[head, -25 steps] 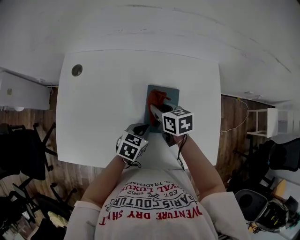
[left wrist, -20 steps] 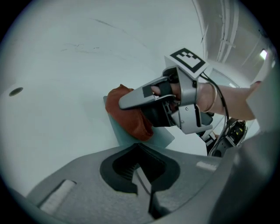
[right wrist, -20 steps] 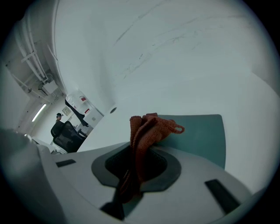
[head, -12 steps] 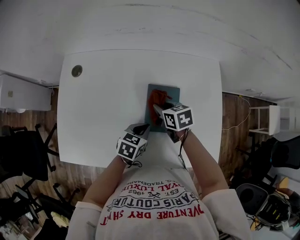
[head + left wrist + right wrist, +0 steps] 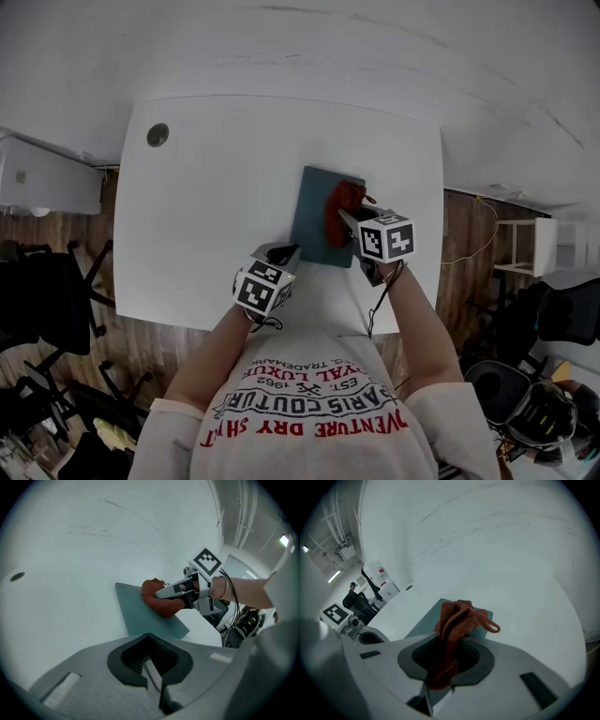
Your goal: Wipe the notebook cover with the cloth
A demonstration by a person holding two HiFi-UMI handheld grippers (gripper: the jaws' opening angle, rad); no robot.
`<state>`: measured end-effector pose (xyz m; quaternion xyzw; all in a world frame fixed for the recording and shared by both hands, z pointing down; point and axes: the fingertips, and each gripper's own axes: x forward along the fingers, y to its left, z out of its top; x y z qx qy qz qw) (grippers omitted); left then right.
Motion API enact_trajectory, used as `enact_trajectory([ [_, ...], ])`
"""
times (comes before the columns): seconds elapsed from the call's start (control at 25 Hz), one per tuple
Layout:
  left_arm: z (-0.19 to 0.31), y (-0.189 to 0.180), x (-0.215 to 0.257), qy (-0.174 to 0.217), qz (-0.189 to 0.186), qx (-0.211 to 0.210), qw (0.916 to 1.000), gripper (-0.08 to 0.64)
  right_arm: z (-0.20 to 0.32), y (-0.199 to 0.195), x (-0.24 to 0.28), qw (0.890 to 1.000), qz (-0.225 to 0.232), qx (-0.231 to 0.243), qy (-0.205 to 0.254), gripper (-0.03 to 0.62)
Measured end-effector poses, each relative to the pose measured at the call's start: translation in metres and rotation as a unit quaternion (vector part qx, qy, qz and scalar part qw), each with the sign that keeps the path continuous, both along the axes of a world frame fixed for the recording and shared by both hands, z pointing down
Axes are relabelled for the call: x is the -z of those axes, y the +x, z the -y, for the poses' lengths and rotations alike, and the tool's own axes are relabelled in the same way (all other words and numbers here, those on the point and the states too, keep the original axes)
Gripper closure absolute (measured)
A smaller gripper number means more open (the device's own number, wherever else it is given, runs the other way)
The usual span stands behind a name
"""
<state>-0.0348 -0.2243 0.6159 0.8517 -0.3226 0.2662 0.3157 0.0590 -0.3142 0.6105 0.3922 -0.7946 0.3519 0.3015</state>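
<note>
Left gripper (image 5: 281, 251): over the table (image 5: 206, 206) close to its near edge, about midway along. Jaws pressed together, nothing between them. Tips just beside the notebook's near-left corner; contact cannot be told.

Right gripper (image 5: 351, 222): a little farther in and to the right, over the notebook's right side. Jaws clamped on the cloth (image 5: 339, 208). The rust-red knit is bunched between them, with a loose loop hanging out at the front.

Notebook (image 5: 314, 216): dark teal, lying flat, closed, right of the table's middle and nearer its near edge than its far one. Long axis runs near to far. The far end leans slightly left, so its short edges sit a bit askew to the table's near edge.

The free part of the cloth rests on the cover along the notebook's right edge, roughly halfway up its length.

Round hole (image 5: 157, 134): far-left corner of the table, well apart from everything else.

Change over the last second: the cloth and right gripper have moved from the cover's far-left part across to its right side. The left gripper has kept its place at the near-left corner.
</note>
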Motion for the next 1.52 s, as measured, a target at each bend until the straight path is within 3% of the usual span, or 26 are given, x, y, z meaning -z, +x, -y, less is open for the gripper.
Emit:
enact_trajectory([
  [0.24,-0.001,0.000,0.000,0.003,0.002,0.003,1.0000,0.549,-0.011,0.039,-0.002,0.999,-0.027,-0.027,0.001,0.512],
  [0.52,-0.002,-0.001,0.001,-0.026,-0.021,0.032,0.9989,0.549,-0.020,0.062,0.004,0.996,-0.082,-0.042,0.008,0.515],
  [0.6,-0.004,0.000,0.001,-0.030,-0.024,0.026,0.9989,0.549,-0.022,0.053,0.015,0.997,-0.069,-0.037,0.021,0.518],
  [0.8,-0.005,0.004,0.000,-0.041,-0.032,0.017,0.9985,0.550,-0.039,-0.005,0.042,0.999,0.020,-0.001,0.030,0.518],
  [1.04,-0.008,0.001,0.001,-0.049,-0.043,0.005,0.9979,0.549,-0.072,-0.079,0.051,0.991,0.122,0.040,-0.022,0.518],
  [1.28,-0.009,0.000,-0.001,-0.052,-0.032,-0.014,0.9980,0.549,-0.076,-0.092,0.019,0.993,0.088,0.058,-0.048,0.518],
  [1.52,-0.008,0.000,-0.003,-0.076,-0.043,-0.016,0.9960,0.551,-0.064,-0.084,-0.006,0.996,0.042,0.062,-0.038,0.516],
])
